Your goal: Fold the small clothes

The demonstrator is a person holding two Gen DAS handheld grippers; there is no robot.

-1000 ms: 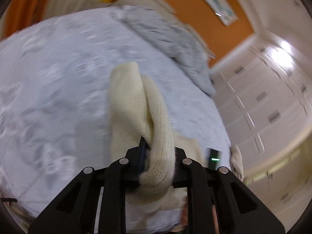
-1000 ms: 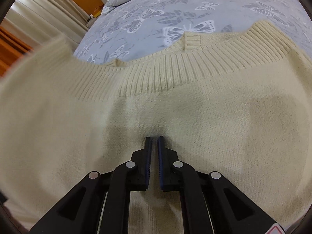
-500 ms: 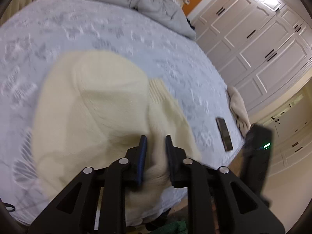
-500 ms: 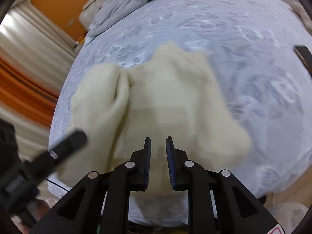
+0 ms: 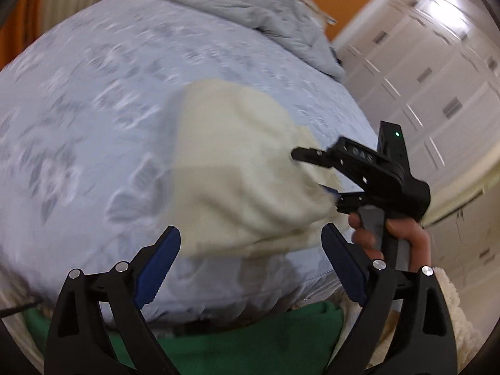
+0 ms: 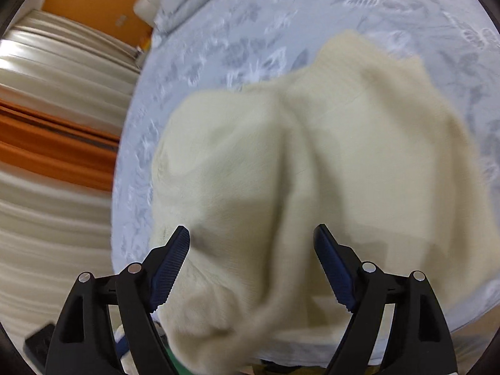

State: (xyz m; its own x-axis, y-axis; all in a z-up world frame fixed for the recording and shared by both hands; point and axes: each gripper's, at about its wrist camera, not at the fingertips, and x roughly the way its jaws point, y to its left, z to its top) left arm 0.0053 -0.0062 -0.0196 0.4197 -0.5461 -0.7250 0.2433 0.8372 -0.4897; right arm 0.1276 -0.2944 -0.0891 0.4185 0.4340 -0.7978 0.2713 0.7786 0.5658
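Note:
A cream knitted sweater (image 5: 237, 168) lies rumpled near the front edge of a bed with a blue-grey butterfly sheet (image 5: 93, 109). My left gripper (image 5: 250, 237) hovers just in front of the sweater's near edge. Its jaws are opening wide and its pads touch nothing. In the right wrist view the sweater (image 6: 312, 162) fills the middle. My right gripper (image 6: 251, 232) is above it with its jaws opening; cloth lies below and between the fingers, but the pads do not press on it. The left wrist view also shows the right gripper (image 5: 312, 173) at the sweater's right edge, held by a hand (image 5: 403, 234).
A grey duvet (image 5: 250, 9) is bunched at the far end of the bed, by an orange wall. White wardrobe doors (image 5: 437, 62) stand to the right, and pale curtains (image 6: 47, 78) to the left. Green cloth (image 5: 250, 337) shows below the bed's front edge.
Both grippers went from shut on the sweater to wide open. The sweater dropped from them into a rumpled heap on the bed, and both grippers drew back toward the front edge.

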